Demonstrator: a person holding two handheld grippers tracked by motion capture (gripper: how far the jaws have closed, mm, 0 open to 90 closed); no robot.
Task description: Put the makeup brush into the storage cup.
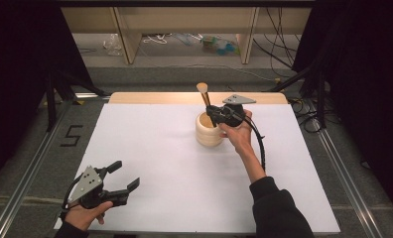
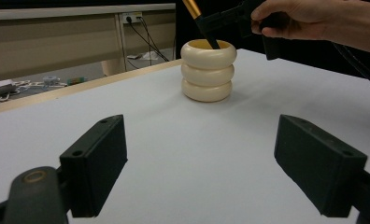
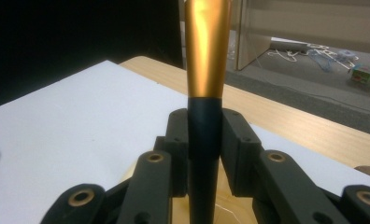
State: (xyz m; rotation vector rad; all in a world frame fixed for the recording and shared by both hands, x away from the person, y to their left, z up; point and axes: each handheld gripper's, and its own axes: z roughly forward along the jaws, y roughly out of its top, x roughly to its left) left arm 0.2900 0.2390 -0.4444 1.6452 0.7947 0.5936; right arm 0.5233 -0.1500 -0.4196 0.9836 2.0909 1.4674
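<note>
In the high view, a cream ringed pot (image 1: 209,131) is seen standing on the white table (image 1: 160,163), toward its far right part. A makeup brush (image 1: 205,97) is held over the pot by the right gripper (image 1: 215,115), its lower end inside the pot's mouth and its bristled head tilted up and away toward the far edge. The right hand (image 1: 238,133) is wrapped around that gripper just beside the pot. The left gripper (image 1: 124,178) is held near the front left corner of the table, well apart from the pot, with its jaws spread and nothing between them.

In the left gripper view, the two black jaws are seen wide apart over bare table. Farther off, the pot (image 2: 208,70) is shown as three stacked rings, with the brush (image 2: 199,15) slanting down into its opening and the right hand (image 2: 309,18) above it.

In the right gripper view, the jaws are closed on the brush's black handle (image 3: 203,140), clamped from both sides. The golden collar (image 3: 206,51) rises above the pads, and the pot's pale rim (image 3: 129,175) is glimpsed beneath.
</note>
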